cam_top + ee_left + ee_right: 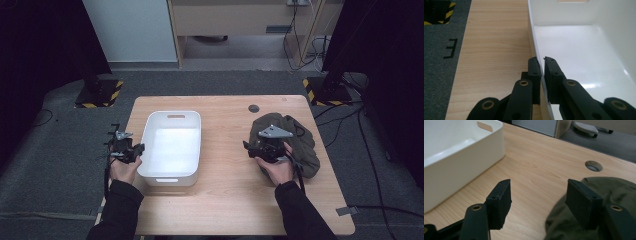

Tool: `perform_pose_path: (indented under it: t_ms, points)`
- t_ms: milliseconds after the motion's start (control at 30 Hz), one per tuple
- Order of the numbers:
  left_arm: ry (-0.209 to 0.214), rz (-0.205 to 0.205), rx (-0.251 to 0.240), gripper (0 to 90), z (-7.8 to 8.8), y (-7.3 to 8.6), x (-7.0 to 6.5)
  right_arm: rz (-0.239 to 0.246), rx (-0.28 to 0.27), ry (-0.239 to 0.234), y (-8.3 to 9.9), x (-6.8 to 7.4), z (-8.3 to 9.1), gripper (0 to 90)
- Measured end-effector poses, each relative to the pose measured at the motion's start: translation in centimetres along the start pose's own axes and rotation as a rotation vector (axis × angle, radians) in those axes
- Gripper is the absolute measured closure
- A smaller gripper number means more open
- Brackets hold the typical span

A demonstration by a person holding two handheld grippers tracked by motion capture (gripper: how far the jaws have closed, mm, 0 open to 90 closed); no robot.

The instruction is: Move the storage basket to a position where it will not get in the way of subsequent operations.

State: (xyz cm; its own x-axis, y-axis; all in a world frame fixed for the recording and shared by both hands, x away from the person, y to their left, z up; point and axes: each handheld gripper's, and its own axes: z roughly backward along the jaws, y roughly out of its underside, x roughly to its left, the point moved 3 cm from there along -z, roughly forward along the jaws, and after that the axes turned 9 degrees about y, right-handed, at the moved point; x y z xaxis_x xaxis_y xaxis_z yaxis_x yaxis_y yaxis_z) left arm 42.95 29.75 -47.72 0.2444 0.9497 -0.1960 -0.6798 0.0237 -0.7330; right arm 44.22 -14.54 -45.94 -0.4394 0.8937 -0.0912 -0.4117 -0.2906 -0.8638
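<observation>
— Black pads of the left gripper (542,65) sit closest; what do they hold?

— They pinch the left wall of the white bin (584,57), one pad outside, one inside, near the table's (225,200) left edge.

— And the right gripper (537,195)?

— Its jaws stand wide apart with nothing between them, over bare wood and the edge of the olive cloth bag (614,192), which lies by the table's right edge.
</observation>
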Motion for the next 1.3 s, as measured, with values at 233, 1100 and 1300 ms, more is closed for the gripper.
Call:
perform_pose_path:
  t_ms: [233, 1100, 1300]
  points:
    - [-0.003, 0.041, -0.002, 85.5, 0.5, 0.1, 1.0, -0.021, -0.009, 0.002, 1.7, -2.0, 1.5, 33.9]
    - [-0.053, 0.120, -0.063, 86.7, 1.1, 0.0, 4.5, 0.022, 0.026, 0.048, 3.6, -3.7, 1.9, 33.7]
    - [-0.055, 0.127, -0.066, 86.8, 1.2, -0.1, 5.1, 0.024, 0.024, 0.053, 3.6, -3.8, 1.9, 33.7]
